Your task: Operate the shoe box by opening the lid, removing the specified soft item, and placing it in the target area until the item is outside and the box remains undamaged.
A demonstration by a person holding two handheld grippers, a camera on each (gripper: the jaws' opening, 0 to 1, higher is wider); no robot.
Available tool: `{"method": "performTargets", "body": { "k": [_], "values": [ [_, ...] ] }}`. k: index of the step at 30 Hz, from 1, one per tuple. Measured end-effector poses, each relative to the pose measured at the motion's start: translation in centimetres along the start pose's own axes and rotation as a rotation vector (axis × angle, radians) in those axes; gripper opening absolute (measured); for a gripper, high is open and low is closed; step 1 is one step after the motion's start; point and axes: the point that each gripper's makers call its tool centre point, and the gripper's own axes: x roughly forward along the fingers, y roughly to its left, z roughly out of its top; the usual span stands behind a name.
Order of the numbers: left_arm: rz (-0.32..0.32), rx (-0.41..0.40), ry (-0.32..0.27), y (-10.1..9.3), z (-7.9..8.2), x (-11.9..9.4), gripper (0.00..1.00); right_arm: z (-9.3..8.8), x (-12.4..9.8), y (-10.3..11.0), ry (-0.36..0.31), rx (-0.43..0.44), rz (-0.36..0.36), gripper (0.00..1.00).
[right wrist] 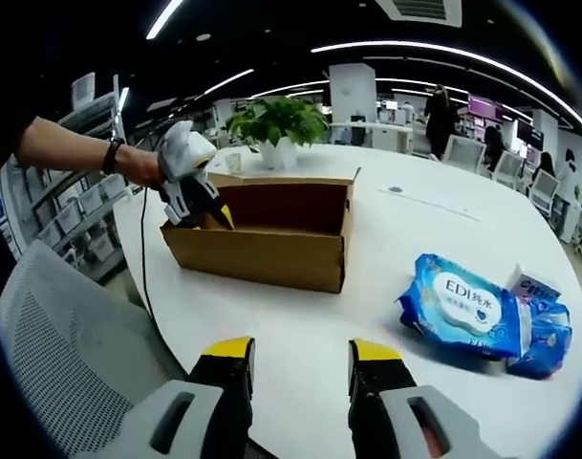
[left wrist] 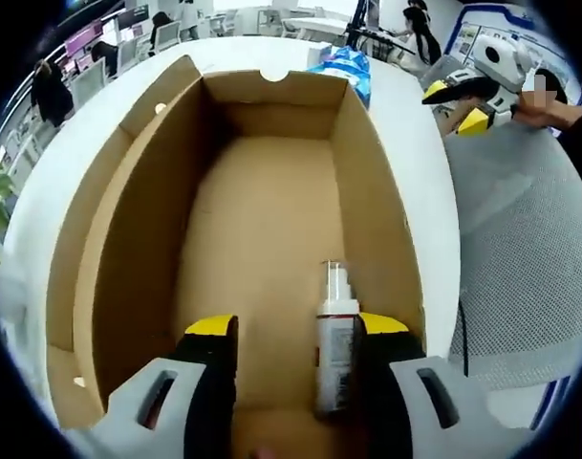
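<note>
**A:** What does the left gripper view give that the other lacks?

**B:** The inside of the open cardboard shoe box (left wrist: 262, 220). A white bottle (left wrist: 334, 339) lies on its floor, touching the inner side of the left gripper (left wrist: 292, 330)'s right-hand jaw. The jaws stand wide apart, holding nothing.

**A:** And the right gripper view?

**B:** The whole box (right wrist: 262, 239) from outside, on a white round table (right wrist: 396, 220), with the left gripper (right wrist: 190, 186) dipping into its near end. The right gripper (right wrist: 300, 359) hovers over the table, jaws wide and empty.

**A:** Where is the soft item?

**B:** A blue wipes pack (right wrist: 463, 306) lies outside the box, well apart, to its right. It reads "EDI"; smaller print is illegible.

**A:** Anything else?

**B:** A potted plant (right wrist: 279, 129) behind the box, and a grey mesh chair (right wrist: 71, 325) at the table's edge.
</note>
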Motion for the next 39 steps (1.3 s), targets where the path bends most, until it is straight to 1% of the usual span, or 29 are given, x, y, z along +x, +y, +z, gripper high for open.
{"method": "performTargets", "body": {
  "k": [3,7,8,10,11,12,15,19,21,23,25,27,29,30,32,33,34,37,39],
  "values": [
    [0.015,0.013,0.009,0.3,-0.2,-0.3,0.51,0.0,0.0,0.0,0.000,-0.003,0.000,0.36],
    [0.050,0.050,0.028,1.0,-0.5,-0.8,0.47,0.0,0.0,0.0,0.001,-0.005,0.001,0.36],
    [0.037,0.049,0.021,0.7,-0.5,-0.9,0.47,0.0,0.0,0.1,0.000,-0.006,0.002,0.36],
    [-0.022,0.023,0.004,-0.3,-0.2,-0.8,0.50,0.0,0.0,0.2,0.000,-0.006,0.005,0.36],
    [-0.025,0.028,0.012,-0.4,-0.4,-0.7,0.49,-0.1,0.0,0.2,0.001,-0.005,0.005,0.36],
    [-0.020,0.059,0.031,-0.4,-0.6,-0.5,0.48,-0.1,0.1,0.2,0.003,-0.007,0.005,0.36],
    [-0.019,0.067,0.044,-0.3,-0.8,-0.2,0.49,-0.2,0.2,0.2,0.005,-0.008,0.008,0.36],
    [-0.001,0.079,0.054,0.2,-0.6,-0.2,0.54,-0.3,0.3,0.1,0.010,-0.014,0.005,0.36],
    [0.007,0.103,0.059,0.2,-0.5,-0.3,0.53,-0.3,0.2,0.0,0.011,-0.017,0.002,0.36],
    [0.012,0.145,0.079,0.3,-0.6,-0.3,0.52,-0.3,0.2,-0.1,0.013,-0.017,-0.002,0.36],
    [0.018,0.155,0.078,0.4,-0.5,-0.4,0.51,-0.3,0.2,-0.2,0.013,-0.014,-0.004,0.35],
    [0.017,0.169,0.092,0.5,-0.6,-0.5,0.50,-0.3,0.2,-0.2,0.012,-0.014,-0.005,0.35],
    [-0.019,0.142,0.079,0.0,-0.5,-0.6,0.52,-0.3,0.2,-0.2,0.011,-0.012,-0.004,0.35],
    [-0.053,0.106,0.069,-0.6,-0.5,-0.6,0.50,-0.3,0.2,-0.2,0.010,-0.011,-0.004,0.35],
    [-0.034,0.130,0.083,-0.3,-0.8,-0.4,0.50,-0.4,0.2,-0.2,0.014,-0.013,-0.003,0.35],
    [-0.019,0.153,0.107,-0.1,-1.2,-0.3,0.51,-0.4,0.2,-0.2,0.015,-0.014,-0.003,0.35],
    [-0.004,0.195,0.145,0.0,-1.8,-0.2,0.51,-0.4,0.2,-0.2,0.015,-0.016,-0.004,0.35],
    [0.021,0.241,0.168,0.0,-2.1,0.2,0.48,-0.4,0.2,-0.2,0.015,-0.014,-0.005,0.35],
    [0.021,0.235,0.161,-0.1,-2.1,0.6,0.45,-0.4,0.2,-0.3,0.015,-0.013,-0.008,0.35]
  ]
}}
